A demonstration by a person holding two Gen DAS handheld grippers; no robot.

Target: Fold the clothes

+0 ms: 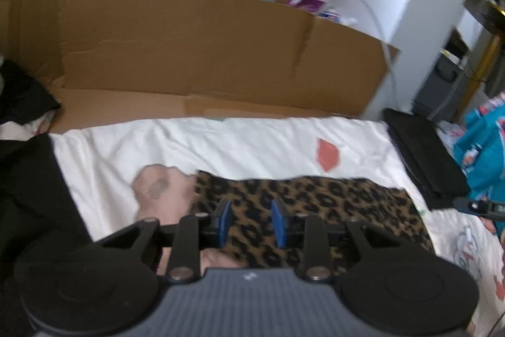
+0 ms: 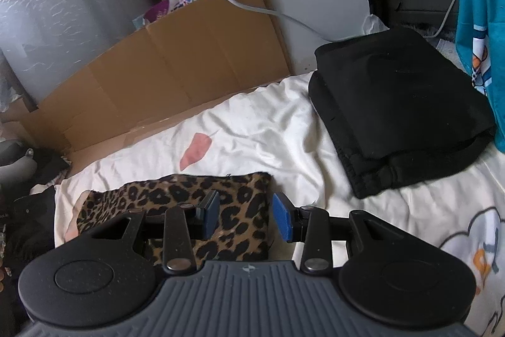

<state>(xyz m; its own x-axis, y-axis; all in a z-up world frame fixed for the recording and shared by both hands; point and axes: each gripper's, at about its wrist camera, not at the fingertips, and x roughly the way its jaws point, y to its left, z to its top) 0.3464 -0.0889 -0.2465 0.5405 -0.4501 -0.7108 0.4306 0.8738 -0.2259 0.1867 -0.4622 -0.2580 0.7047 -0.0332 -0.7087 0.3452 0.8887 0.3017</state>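
A leopard-print garment (image 1: 315, 204) lies folded flat on the white sheet (image 1: 221, 144); its pink inner side shows at the left end. My left gripper (image 1: 251, 220) hovers over its left part, open, nothing between the blue pads. In the right wrist view the same leopard-print garment (image 2: 176, 198) sits low in the centre, and my right gripper (image 2: 244, 215) stands open over its right edge, empty. A folded black garment (image 2: 401, 109) rests on the sheet to the right. The tip of the right gripper (image 1: 479, 207) shows at the right edge of the left wrist view.
Flattened cardboard (image 1: 205, 52) stands along the far side of the bed. A black cloth pile (image 1: 25, 179) lies at the left. A teal printed garment (image 2: 483, 21) hangs at the right. A white cable (image 2: 252, 8) runs over the cardboard.
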